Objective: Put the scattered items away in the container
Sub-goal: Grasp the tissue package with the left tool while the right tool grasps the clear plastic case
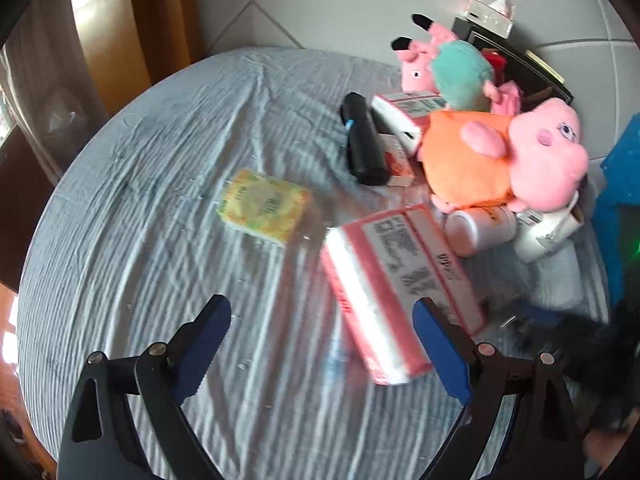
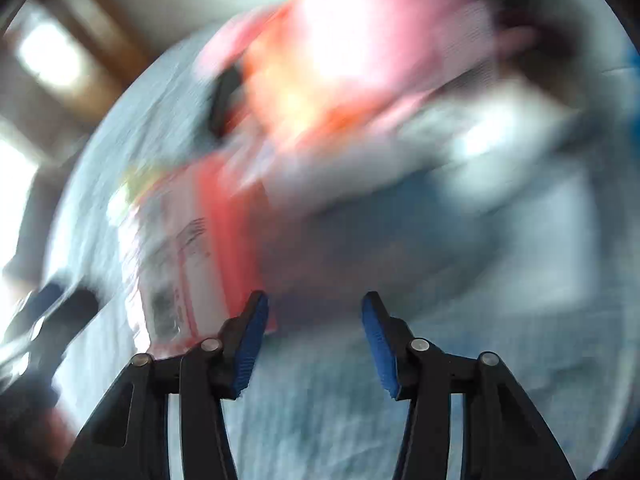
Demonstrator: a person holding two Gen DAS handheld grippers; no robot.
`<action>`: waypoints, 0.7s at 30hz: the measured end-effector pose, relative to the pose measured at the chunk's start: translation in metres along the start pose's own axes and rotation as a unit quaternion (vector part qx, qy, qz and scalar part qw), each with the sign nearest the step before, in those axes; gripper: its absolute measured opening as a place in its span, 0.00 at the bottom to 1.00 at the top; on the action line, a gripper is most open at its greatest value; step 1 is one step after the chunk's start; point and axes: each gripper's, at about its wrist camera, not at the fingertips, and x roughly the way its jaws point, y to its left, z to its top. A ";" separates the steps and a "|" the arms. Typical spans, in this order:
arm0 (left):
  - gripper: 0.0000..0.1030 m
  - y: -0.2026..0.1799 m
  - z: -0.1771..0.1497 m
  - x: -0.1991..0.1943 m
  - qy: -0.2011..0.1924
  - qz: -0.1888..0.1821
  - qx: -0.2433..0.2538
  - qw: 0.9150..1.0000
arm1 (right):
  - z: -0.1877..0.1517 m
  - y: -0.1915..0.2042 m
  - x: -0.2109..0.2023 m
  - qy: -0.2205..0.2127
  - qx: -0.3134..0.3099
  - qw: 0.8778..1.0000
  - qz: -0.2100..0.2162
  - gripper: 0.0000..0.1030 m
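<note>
- Underneath everything is a round table covered with a wrinkled, pale blue striped cloth [image 1: 160,208]; beyond its far edge lies a white tiled floor [image 1: 360,4], and brown wooden furniture [image 1: 120,32] stands off to the left.
- Most of the clutter sits on the far right of the table: an orange-bodied pink pig plush [image 1: 508,160] lies on its side, and a second pig plush in teal [image 1: 452,68] lies behind it.
- A black cylinder [image 1: 362,140] rests beside a small red and white box [image 1: 400,164], with a white bottle [image 1: 480,226] tucked under the orange plush.
- At the far edge stands a dark box [image 1: 516,64], possibly the container, though I cannot tell from here.
- A yellow packet [image 1: 262,206] lies alone near the middle of the cloth, well apart from the pile.
- The left gripper [image 1: 322,316] hovers over the near side of the table, its jaws spread wide with nothing between them.
- A pink and white tissue pack [image 1: 400,284] lies just ahead of it, its near end touching or passing behind the gripper's right finger.
- The right gripper [image 2: 314,312] also has its jaws apart and empty; its view is heavily blurred.
- Through that blur, the tissue pack [image 2: 188,256] shows to the left, ahead of the fingers, with a pink and orange smear beyond.
</note>
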 end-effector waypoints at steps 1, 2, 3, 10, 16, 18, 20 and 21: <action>0.91 -0.007 0.001 0.000 -0.001 0.003 0.004 1.000 | -0.008 0.007 -0.002 0.003 -0.014 1.000 0.016 0.45; 0.91 -0.012 0.001 0.000 0.000 0.004 0.009 1.000 | -0.017 0.010 -0.009 -0.006 -0.022 1.000 0.006 0.45; 0.91 -0.016 0.000 0.001 0.004 0.003 0.013 1.000 | -0.024 0.006 -0.022 -0.024 -0.021 0.999 -0.017 0.45; 0.91 -0.044 -0.009 0.033 0.060 0.019 0.057 0.996 | -0.022 -0.088 -0.097 -0.105 0.079 0.982 -0.133 0.76; 0.95 -0.056 -0.009 0.061 0.088 0.062 0.095 0.990 | -0.004 -0.111 -0.079 -0.082 0.088 0.985 -0.128 0.78; 0.95 -0.056 -0.007 0.068 0.093 0.064 0.097 0.989 | 0.008 -0.109 -0.056 -0.080 0.092 0.982 -0.142 0.78; 0.95 -0.054 -0.004 0.075 0.097 0.060 0.090 0.989 | 0.014 -0.114 -0.048 -0.076 0.096 0.982 -0.147 0.78; 0.95 -0.054 -0.002 0.077 0.099 0.058 0.088 0.989 | 0.016 -0.116 -0.044 -0.072 0.095 0.981 -0.153 0.78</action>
